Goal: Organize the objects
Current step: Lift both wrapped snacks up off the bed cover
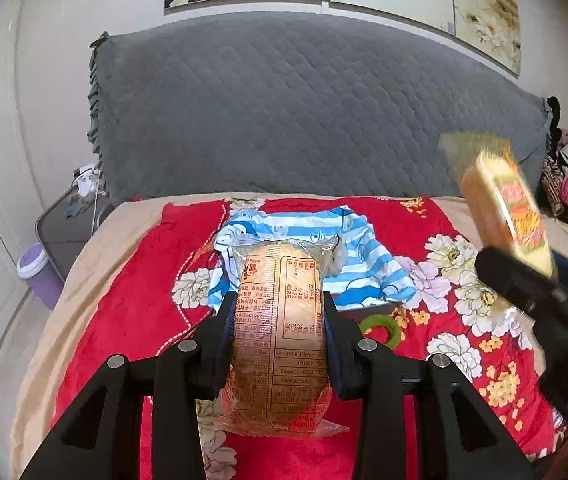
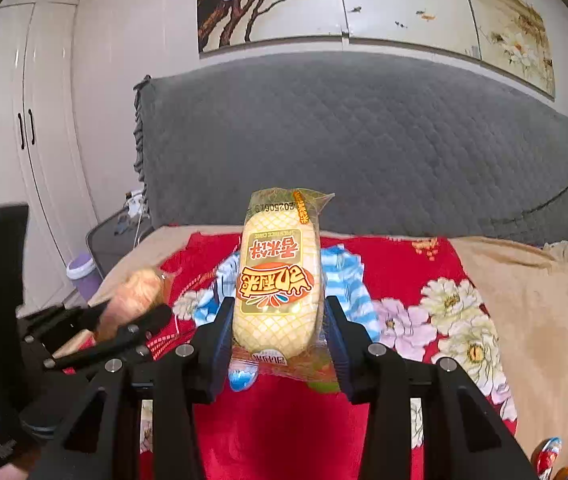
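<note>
Left tongs (image 1: 280, 320) pinching snack pack (image 1: 280, 336) | right tongs (image 2: 280, 320) pinching rice-cake pack (image 2: 276, 280) | hovering above bed (image 1: 124, 320) | placing both remaining

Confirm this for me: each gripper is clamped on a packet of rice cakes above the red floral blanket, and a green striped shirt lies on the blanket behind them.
One detail is wrong: the striped shirt is blue and white, not green, as the left wrist view shows. The rest holds: the left gripper and right gripper each clamp a rice cake packet above the red floral blanket.
</note>
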{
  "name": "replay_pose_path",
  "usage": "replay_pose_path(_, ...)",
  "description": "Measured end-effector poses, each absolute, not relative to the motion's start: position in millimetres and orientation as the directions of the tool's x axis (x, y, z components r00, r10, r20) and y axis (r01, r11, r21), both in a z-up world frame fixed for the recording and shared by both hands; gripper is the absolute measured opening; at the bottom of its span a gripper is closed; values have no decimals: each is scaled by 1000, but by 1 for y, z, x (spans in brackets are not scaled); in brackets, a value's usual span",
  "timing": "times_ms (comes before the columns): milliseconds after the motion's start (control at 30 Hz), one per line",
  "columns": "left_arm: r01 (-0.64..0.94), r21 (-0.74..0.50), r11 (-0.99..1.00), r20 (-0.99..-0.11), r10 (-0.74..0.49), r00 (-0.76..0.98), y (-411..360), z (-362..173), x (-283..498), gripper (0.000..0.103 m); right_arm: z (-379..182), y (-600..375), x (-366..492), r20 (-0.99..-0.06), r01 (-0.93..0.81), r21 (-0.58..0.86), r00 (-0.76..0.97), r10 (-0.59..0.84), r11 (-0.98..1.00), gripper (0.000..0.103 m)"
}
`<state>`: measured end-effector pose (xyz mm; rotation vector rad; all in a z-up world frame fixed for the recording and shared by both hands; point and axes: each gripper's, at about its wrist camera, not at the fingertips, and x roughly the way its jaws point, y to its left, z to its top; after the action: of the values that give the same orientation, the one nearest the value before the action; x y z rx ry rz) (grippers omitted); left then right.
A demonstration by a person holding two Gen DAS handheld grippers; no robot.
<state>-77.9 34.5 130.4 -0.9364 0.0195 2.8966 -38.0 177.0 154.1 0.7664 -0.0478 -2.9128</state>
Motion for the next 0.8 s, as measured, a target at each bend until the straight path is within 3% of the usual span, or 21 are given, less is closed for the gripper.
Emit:
replay_pose_path(333, -101, -21, -995, -586, 94, -805, 37, 131, -104, 39, 177, 182, -55, -441, 130, 34, -888, -132, -991, 43)
replay_pose_path(800, -73, -34, -997, -582, 79, -809, 27, 127, -164, 39, 158, 176, -97, -464, 151, 11, -875, -138, -989, 43)
